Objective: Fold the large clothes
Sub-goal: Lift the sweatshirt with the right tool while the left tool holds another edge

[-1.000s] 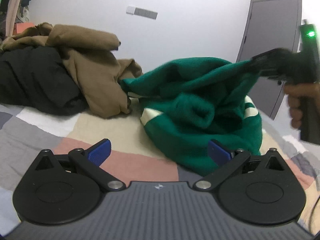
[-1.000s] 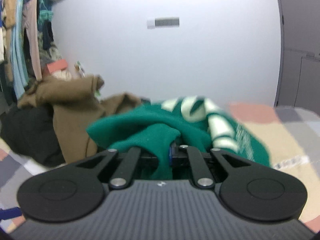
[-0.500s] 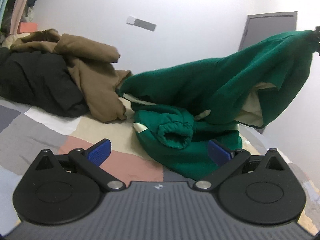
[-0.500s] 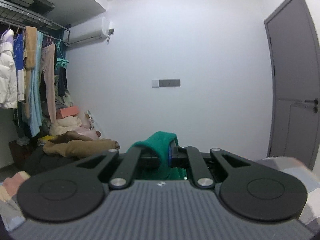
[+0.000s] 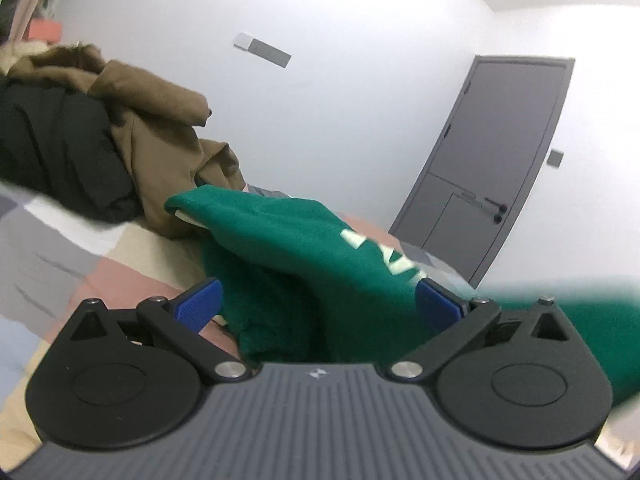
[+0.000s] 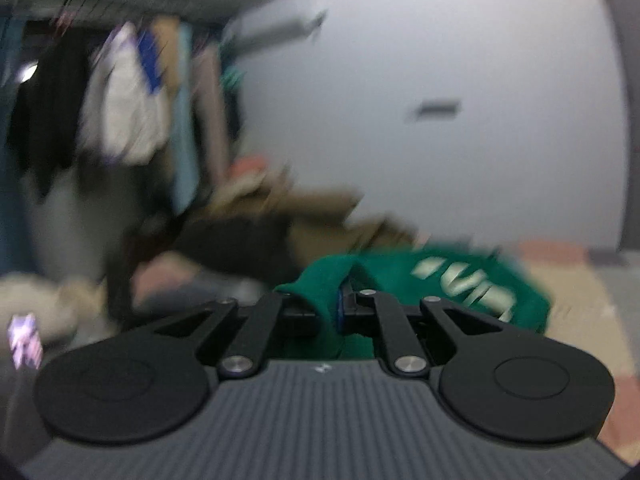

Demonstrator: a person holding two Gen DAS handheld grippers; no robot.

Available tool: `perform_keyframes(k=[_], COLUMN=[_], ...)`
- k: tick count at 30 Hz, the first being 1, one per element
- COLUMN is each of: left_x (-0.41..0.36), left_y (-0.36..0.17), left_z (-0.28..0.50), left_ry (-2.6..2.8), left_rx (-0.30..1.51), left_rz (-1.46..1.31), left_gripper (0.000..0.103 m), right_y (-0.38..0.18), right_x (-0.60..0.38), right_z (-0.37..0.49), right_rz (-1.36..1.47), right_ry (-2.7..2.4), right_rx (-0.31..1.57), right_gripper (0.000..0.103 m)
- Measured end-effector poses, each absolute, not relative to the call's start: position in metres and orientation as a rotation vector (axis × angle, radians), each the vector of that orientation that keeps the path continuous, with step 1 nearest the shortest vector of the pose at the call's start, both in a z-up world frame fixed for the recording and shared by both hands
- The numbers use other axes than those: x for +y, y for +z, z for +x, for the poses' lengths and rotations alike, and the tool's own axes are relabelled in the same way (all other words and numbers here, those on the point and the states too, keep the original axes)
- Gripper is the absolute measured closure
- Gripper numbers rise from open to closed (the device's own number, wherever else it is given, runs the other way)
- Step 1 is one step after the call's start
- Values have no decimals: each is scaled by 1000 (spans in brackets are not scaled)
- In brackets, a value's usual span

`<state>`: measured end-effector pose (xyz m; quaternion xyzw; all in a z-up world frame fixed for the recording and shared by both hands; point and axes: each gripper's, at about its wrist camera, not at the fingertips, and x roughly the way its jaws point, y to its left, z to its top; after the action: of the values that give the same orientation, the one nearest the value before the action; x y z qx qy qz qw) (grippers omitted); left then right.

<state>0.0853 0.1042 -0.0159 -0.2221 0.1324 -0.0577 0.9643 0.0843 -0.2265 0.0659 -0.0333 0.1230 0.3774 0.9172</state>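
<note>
A green sweatshirt (image 5: 288, 240) with pale lettering lies stretched over the patchwork bedspread (image 5: 52, 240), one end near the brown coat, the other running off to the lower right. My left gripper (image 5: 316, 306) stands open just above it, and green cloth bulges between its blue pads (image 5: 198, 306) without being pinched. In the blurred right wrist view my right gripper (image 6: 334, 306) is shut on a fold of the green sweatshirt (image 6: 424, 280), which trails away ahead of it across the bed.
A brown coat (image 5: 160, 136) and a black garment (image 5: 56, 152) are heaped at the back left of the bed. A grey door (image 5: 500, 168) stands at the right. Hanging clothes (image 6: 128, 92) fill a rail at the left.
The right gripper has swung down and sideways with the sweatshirt, pulling it from a raised drape into a low stretch across the bed. My left gripper has moved in close over the cloth.
</note>
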Motion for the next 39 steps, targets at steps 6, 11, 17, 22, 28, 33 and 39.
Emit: perform_keyframes(k=[6, 11, 17, 22, 28, 33, 39], left_x=[111, 113, 112, 114, 117, 116, 117], left_y=[-18, -27, -36, -42, -60, -77, -100], left_z=[92, 103, 128, 154, 185, 207, 228], left_ry=[-143, -149, -186, -215, -227, -262, -332], left_rx=[312, 355, 397, 424, 478, 496, 510], left_rz=[-545, -548, -607, -650, -692, -723, -746], left_gripper=[0, 0, 1, 1, 6, 14, 29], right_y=[7, -18, -11, 6, -11, -50, -105], right_x=[-199, -198, -238, -276, -322, -326, -323], right_z=[73, 78, 73, 96, 179, 251, 302], right_rz=[-148, -39, 122, 293, 672, 691, 813], right_ry=[853, 849, 859, 792, 563, 328, 329], right_rx=[477, 597, 655, 580, 595, 584, 610], right_gripper=[90, 55, 36, 34, 32, 35, 39])
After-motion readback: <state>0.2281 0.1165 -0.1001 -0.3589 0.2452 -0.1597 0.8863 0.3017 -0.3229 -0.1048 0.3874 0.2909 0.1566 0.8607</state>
